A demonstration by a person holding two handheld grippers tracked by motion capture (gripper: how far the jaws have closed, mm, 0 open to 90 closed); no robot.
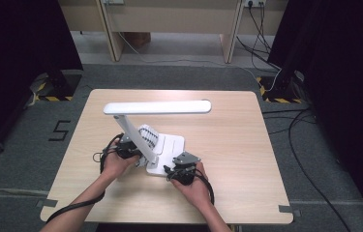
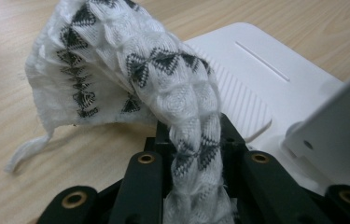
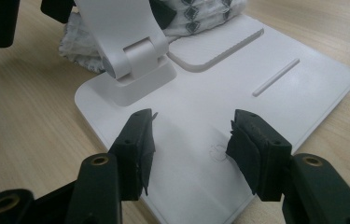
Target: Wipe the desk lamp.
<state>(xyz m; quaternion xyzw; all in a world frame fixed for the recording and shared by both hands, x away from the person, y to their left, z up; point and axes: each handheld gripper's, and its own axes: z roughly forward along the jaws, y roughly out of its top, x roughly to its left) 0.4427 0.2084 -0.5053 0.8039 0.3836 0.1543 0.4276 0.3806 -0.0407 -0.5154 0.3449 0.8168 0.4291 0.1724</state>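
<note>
Left gripper (image 2: 189, 154) pinches cloth (image 2: 130, 70) at lamp (image 1: 157, 107) base, probably to wipe, while right gripper (image 3: 192, 140), spread, hovers at frame's bottom to steady it

Your desk (image 1: 247, 145) stands on grey floor (image 1: 343, 193). Black cables (image 1: 310, 159) cross that floor right of it; the numeral 5 (image 1: 59, 130) is marked left.

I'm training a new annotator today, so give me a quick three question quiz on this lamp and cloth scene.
1. True or false: the right gripper is shut on the lamp base.
2. What does the left gripper hold? A) cable B) patterned cloth C) lamp arm
3. Fill in: the right gripper's jaws hover over the lamp's ____.

Key: 1 false, its jaws stand open; 2 B; 3 base.
</note>
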